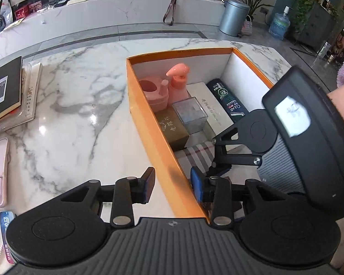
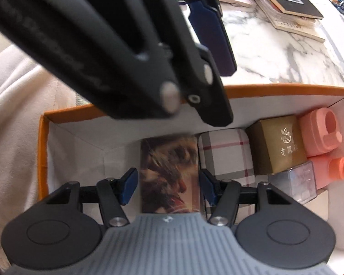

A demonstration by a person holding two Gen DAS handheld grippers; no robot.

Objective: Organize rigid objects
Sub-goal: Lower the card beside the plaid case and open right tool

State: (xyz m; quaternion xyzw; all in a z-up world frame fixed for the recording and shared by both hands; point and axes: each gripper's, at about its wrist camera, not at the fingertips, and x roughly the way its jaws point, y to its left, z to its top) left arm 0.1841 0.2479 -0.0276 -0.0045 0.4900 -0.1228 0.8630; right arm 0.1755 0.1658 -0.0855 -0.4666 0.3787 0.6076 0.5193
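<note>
My right gripper [image 2: 168,184] is spread around the cat-picture box [image 2: 169,174] down in the orange box [image 2: 263,89]; whether the pads [image 2: 128,185] press it I cannot tell. My left gripper [image 1: 173,186] is empty and part-spread, straddling the orange wall at 6 o'clock.

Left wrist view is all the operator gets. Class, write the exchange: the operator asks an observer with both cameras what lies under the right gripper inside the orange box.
Operator: What is between the fingers of the right gripper?
Observer: It straddles a flat cat-face item inside the orange box. I cannot tell whether the pads press it.
Operator: What sits beside that?
Observer: The plaid case lies right against it, and the gold box comes after.
Operator: Any free room?
Observer: Yes, the bare white interior on the cat-face item's other side.
</note>
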